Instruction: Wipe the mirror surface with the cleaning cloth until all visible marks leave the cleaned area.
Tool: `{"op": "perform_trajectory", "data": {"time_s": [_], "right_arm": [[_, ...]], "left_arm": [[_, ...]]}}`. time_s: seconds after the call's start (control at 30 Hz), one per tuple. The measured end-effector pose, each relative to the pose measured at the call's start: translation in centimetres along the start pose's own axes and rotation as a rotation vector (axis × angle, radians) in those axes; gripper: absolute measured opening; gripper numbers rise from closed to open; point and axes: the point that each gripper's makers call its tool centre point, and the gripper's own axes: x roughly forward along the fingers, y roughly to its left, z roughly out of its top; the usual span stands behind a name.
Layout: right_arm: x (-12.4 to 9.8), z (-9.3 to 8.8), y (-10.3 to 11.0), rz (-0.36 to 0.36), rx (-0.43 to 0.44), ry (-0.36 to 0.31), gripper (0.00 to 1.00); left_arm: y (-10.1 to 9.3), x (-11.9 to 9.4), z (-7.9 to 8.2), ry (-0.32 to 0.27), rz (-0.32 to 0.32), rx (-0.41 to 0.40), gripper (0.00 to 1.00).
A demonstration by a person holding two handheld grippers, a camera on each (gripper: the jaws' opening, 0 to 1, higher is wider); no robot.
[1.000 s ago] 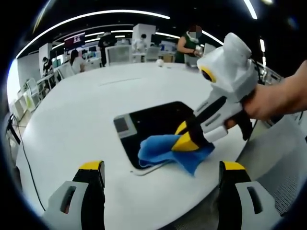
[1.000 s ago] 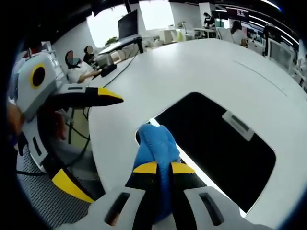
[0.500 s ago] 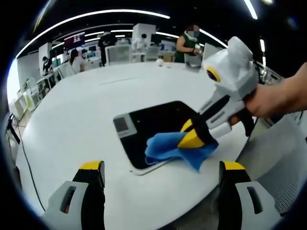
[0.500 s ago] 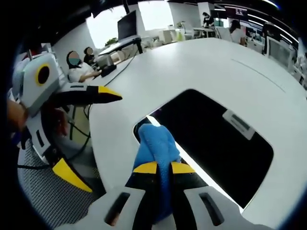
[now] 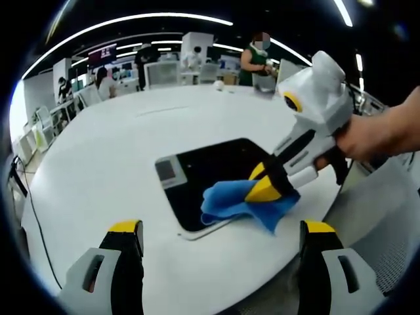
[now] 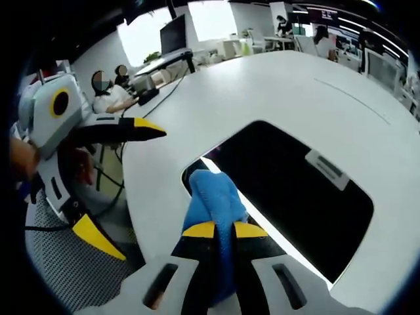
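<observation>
**A:** Where do things stand, starting at the right tool (image 6: 223,230)?

**B:** Its jaws are clamped on the blue cleaning cloth (image 6: 211,197). The bunched cloth presses on the near corner of the mirror (image 6: 289,190), a dark rounded panel lying flat on the white surface (image 6: 275,85). In the left gripper view the cloth (image 5: 239,203) sits at about 4 o'clock on the mirror (image 5: 210,170).

**A:** And the left tool (image 5: 222,230)?

**B:** Its jaws stand wide apart, holding nothing, and it hovers near the surface's edge, just off the mirror's near end.

**A:** How much is wiped?

**B:** I judge the wiping under way, not finished. Only that corner is under the cloth; the dark stretch toward 10 o'clock, around the small grey label (image 5: 167,172), lies uncovered. Marks are too faint to tell.

**A:** What remains?

**B:** Probably passes across the rest of the glass, keeping mirror and cloth in sight.
</observation>
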Motion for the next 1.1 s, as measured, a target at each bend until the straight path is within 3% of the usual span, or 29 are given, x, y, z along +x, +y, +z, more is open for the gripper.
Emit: {"op": "perform_trajectory", "data": {"time_s": [1.1], "right_arm": [[0.4, 1.1, -1.8, -0.025, -0.015, 0.012, 0.03]], "left_arm": [[0.1, -0.1, -0.1, 0.001, 0.005, -0.009, 0.99]]}}
